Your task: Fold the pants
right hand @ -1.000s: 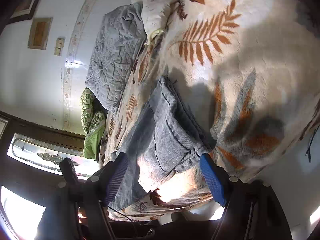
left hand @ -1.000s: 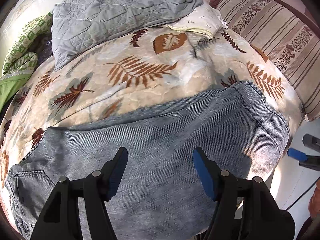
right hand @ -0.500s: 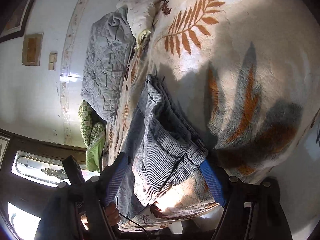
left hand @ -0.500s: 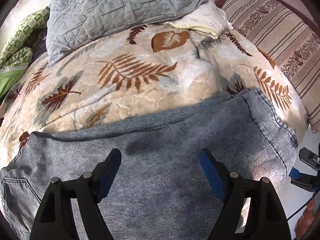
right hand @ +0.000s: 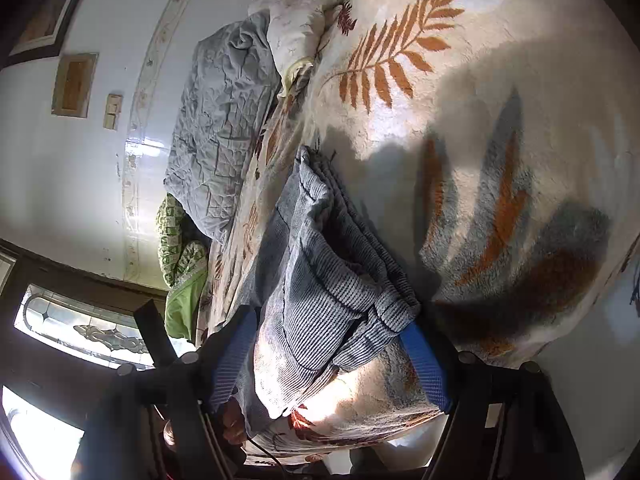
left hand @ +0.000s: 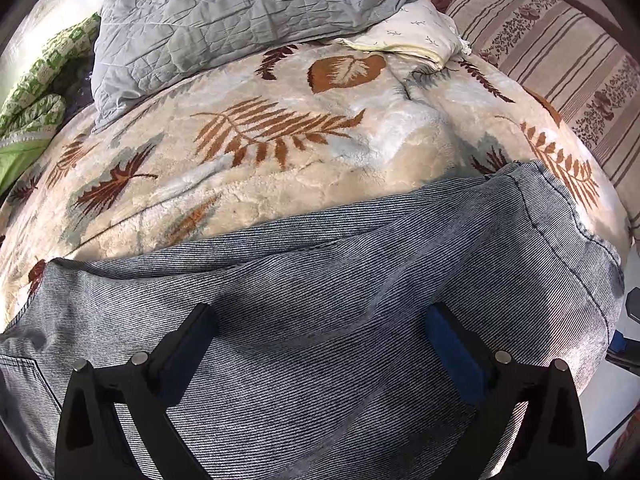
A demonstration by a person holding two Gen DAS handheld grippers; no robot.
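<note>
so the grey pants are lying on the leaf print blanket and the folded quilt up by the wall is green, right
Not quite: the folded quilt by the wall is grey, not green. The left wrist view shows it plainly, and only the smaller patterned cloth beside it is green. The rest holds: the grey pants lie on the leaf print blanket.
</note>
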